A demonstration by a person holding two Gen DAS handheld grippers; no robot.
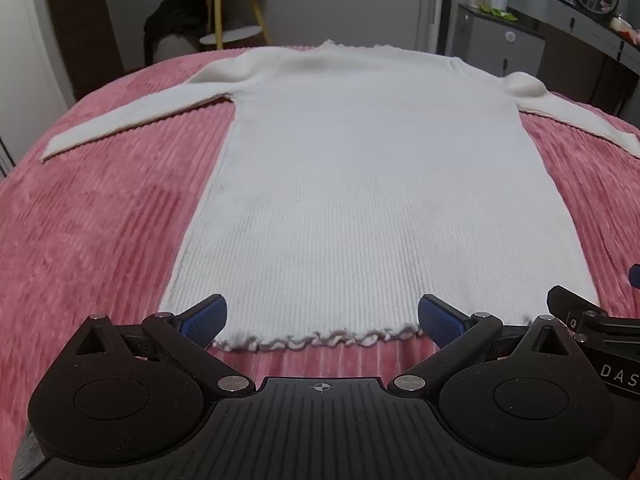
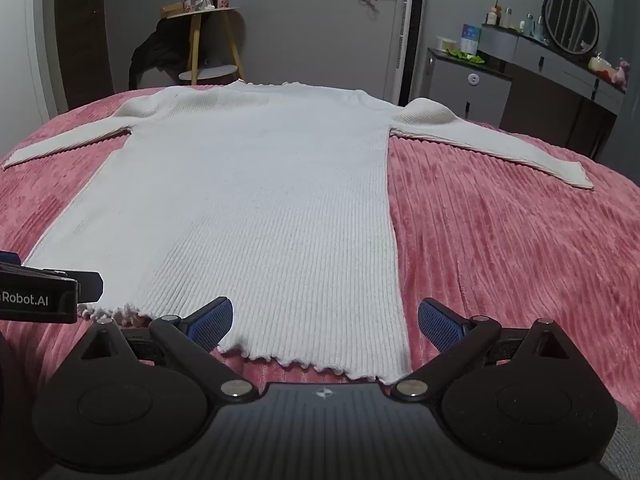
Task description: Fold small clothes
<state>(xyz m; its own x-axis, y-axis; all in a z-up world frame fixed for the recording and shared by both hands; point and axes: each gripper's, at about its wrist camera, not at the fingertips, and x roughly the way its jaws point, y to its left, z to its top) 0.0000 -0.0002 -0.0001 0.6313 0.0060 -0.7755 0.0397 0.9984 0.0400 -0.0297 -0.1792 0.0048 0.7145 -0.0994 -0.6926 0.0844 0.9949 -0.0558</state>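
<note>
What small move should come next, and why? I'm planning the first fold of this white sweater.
Probably lower both open grippers onto the ruffled hem and pinch it. The white sweater lies flat on the pink bedspread with sleeves spread, unfolded; the left gripper and right gripper hover at that near edge, holding nothing.

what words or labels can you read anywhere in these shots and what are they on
"DAS", cut off by the frame edge: on the right tool, seen from the left wrist view.
"Robot.AI", its start cut off: on the left tool, seen from the right wrist view.
Print on the blue-and-white box on the dresser: too small to read.
</note>
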